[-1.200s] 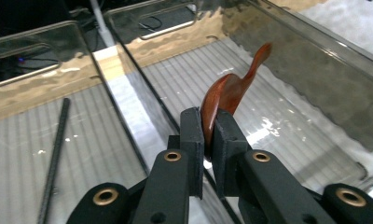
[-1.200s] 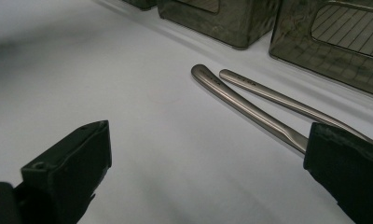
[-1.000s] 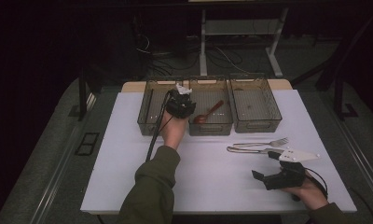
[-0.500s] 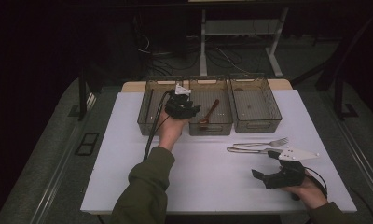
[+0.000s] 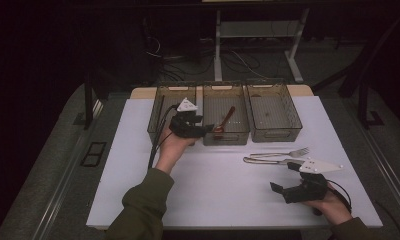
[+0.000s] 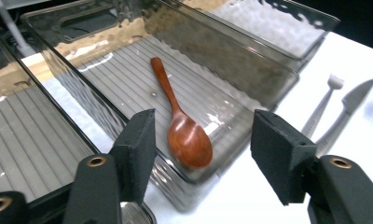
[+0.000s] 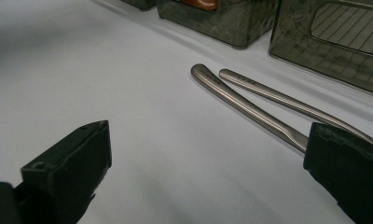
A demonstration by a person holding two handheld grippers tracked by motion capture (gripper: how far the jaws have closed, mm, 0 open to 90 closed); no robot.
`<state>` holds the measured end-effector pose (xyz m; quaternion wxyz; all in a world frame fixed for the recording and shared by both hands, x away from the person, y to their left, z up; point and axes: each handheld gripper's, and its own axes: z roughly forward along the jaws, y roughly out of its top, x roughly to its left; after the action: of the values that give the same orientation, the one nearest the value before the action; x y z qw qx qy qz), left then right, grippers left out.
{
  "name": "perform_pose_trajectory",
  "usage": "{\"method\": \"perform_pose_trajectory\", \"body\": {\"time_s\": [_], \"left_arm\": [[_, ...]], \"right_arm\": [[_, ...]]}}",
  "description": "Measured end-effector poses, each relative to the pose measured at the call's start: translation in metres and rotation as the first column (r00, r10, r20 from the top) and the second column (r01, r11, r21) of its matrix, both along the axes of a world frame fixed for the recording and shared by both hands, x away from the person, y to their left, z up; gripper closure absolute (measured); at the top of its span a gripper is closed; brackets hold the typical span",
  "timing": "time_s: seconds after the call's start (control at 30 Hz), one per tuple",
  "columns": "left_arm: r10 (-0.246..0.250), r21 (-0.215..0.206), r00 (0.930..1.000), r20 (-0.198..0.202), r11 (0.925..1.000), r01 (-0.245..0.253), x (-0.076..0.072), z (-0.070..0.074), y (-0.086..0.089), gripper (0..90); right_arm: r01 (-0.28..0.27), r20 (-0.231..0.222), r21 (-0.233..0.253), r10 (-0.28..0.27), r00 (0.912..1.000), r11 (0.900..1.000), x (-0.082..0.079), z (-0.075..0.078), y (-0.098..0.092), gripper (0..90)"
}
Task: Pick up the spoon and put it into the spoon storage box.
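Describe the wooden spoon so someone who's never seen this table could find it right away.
Three smoky clear bins sit in a row at the far edge of the white table. Look in the middle bin, just ahead of the left hand-held gripper. The wooden spoon lies there alone, reddish-brown, unlike the metal fork and knife lying on the table.

The right bin sits just right of the middle bin; the left bin flanks the other side, all at the white bench's far edge.
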<state>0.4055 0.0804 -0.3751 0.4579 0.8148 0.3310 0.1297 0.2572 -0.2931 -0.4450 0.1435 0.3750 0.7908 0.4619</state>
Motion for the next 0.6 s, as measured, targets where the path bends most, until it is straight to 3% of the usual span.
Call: {"method": "perform_pose_trajectory", "body": {"time_s": [0.07,0.37,0.6], "left_arm": [[-0.005,-0.019,1.0000,0.000,0.9998,0.005,-0.007,0.000,0.001,36.8],[-0.068,0.014,0.9974,0.024,0.9976,0.068,-0.034,0.001,0.008,29.0],[-0.081,-0.005,0.9961,0.035,0.9967,0.081,-0.049,-0.005,0.017,22.5]], "right_arm": [[-0.002,0.002,0.002,0.002,1.0000,1.000,0.000,0.000,0.000,0.3],[-0.003,0.008,0.005,0.003,1.0000,1.000,-0.001,0.001,0.001,0.3],[-0.008,0.006,0.004,0.008,1.0000,1.000,-0.001,0.001,0.002,0.3]]}}
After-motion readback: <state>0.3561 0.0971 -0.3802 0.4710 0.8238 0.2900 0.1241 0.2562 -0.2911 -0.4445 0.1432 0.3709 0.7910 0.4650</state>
